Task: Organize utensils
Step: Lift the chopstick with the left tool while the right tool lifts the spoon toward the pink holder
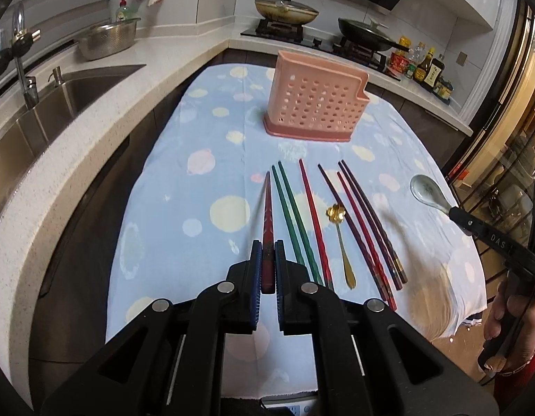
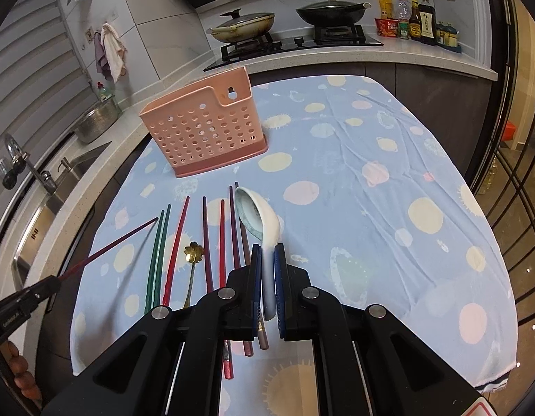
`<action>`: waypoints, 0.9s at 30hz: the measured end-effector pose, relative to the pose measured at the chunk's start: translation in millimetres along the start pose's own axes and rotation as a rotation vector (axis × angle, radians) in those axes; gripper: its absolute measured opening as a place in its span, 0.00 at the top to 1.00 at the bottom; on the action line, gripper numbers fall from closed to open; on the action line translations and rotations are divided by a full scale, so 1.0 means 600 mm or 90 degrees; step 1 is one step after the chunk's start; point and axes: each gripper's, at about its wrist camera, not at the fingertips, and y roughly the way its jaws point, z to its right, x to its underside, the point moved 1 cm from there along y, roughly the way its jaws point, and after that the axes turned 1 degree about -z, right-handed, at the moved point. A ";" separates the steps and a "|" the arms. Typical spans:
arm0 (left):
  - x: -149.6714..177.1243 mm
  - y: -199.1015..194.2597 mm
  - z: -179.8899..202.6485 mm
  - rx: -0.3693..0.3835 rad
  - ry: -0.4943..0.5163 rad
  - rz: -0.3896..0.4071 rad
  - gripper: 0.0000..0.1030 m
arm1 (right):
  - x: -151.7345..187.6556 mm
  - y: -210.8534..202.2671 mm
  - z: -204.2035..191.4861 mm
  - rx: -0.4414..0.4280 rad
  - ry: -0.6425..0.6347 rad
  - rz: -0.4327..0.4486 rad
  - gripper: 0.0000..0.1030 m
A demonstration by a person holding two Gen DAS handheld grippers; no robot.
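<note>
My left gripper [image 1: 267,248] is shut on a dark red chopstick [image 1: 268,215], lifted off the cloth and pointing toward the pink perforated utensil holder [image 1: 314,104]. My right gripper [image 2: 266,251] is shut on the handle of a white ceramic spoon [image 2: 255,216], held above the table. Several chopsticks lie side by side on the cloth: a green pair [image 1: 291,218], a red one [image 1: 314,215], and darker purple and red ones [image 1: 364,222]. A small gold spoon [image 1: 342,242] with a flower-shaped bowl lies among them. The pink holder [image 2: 205,128] stands upright at the far end.
A blue cloth [image 1: 184,180] with pastel dots covers the table. A steel sink [image 1: 59,97] and white counter run along the left. A stove with two lidded pans [image 1: 288,10] and sauce bottles [image 1: 426,66] sit behind. A person's hand [image 1: 503,315] holds the right tool.
</note>
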 end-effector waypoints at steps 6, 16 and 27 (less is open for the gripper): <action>-0.043 -0.015 0.003 -0.005 0.008 0.038 0.93 | -0.014 -0.001 -0.012 0.005 -0.012 -0.020 0.93; -0.108 -0.033 0.018 -0.004 0.026 0.089 0.93 | -0.012 0.033 -0.016 0.026 -0.040 -0.090 0.93; -0.071 -0.020 0.024 0.005 0.022 0.058 0.93 | 0.088 0.101 0.020 0.035 -0.006 -0.172 0.92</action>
